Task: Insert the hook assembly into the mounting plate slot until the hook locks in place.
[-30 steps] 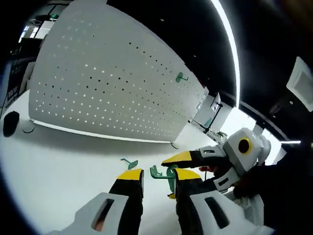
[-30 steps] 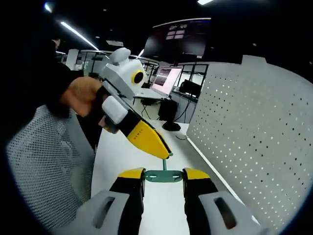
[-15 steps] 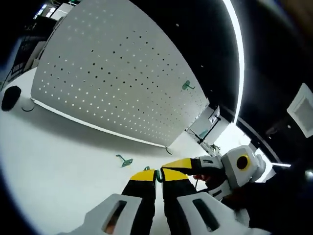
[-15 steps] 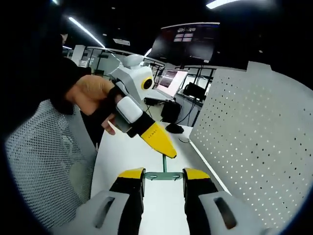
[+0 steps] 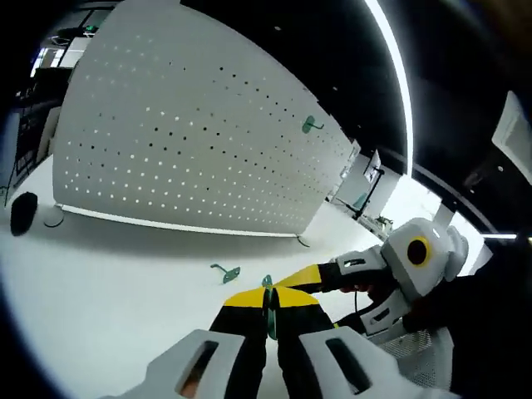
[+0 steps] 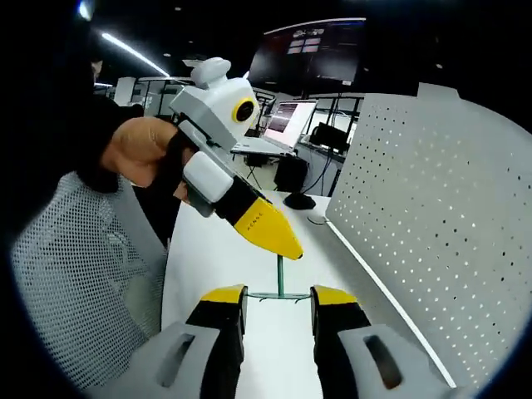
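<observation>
Hook (image 6: 279,278) — between both tools' jaws.

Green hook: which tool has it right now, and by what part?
Both. The left tool is shut on the green hook at its stem; the right tool spans its flat crossbar, jaw contact unclear.

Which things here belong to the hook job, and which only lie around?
Job:
- green hook, held by both tongs: left tongs, right tongs
- pegboard

Lying about:
- spare hook on the table
- laptop
- dark mouse
</observation>
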Action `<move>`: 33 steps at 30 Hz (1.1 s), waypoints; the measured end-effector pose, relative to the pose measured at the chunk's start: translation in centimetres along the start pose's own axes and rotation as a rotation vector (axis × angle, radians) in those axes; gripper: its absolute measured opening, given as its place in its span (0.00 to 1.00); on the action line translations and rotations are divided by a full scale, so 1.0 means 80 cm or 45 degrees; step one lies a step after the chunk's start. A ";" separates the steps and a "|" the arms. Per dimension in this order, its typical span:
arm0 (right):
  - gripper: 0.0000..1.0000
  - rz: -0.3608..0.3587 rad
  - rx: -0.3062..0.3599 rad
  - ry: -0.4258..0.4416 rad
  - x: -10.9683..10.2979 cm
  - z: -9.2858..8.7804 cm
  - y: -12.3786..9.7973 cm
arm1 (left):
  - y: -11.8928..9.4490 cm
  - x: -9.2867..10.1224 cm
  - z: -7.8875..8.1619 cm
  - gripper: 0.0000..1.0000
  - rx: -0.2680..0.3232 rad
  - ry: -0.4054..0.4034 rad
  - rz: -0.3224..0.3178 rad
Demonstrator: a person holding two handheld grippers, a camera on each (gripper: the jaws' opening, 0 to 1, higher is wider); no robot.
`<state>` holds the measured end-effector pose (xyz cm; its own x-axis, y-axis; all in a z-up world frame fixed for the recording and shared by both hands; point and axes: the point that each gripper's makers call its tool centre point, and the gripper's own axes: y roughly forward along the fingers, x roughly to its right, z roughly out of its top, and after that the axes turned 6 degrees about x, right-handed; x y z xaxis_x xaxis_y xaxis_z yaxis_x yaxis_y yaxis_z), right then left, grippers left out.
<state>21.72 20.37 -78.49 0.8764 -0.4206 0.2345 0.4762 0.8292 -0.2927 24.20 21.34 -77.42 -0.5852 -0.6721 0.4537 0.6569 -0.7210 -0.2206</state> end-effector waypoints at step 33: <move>0.01 -0.146 -0.098 -0.108 0.037 -0.015 -0.004 | 0.004 0.011 0.006 0.11 0.028 0.064 -0.046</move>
<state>24.23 18.46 -78.83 0.8085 -0.4753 0.3470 0.5795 0.7457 -0.3287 24.14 20.56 -76.66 -0.6315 -0.6538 0.4168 0.6451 -0.7413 -0.1853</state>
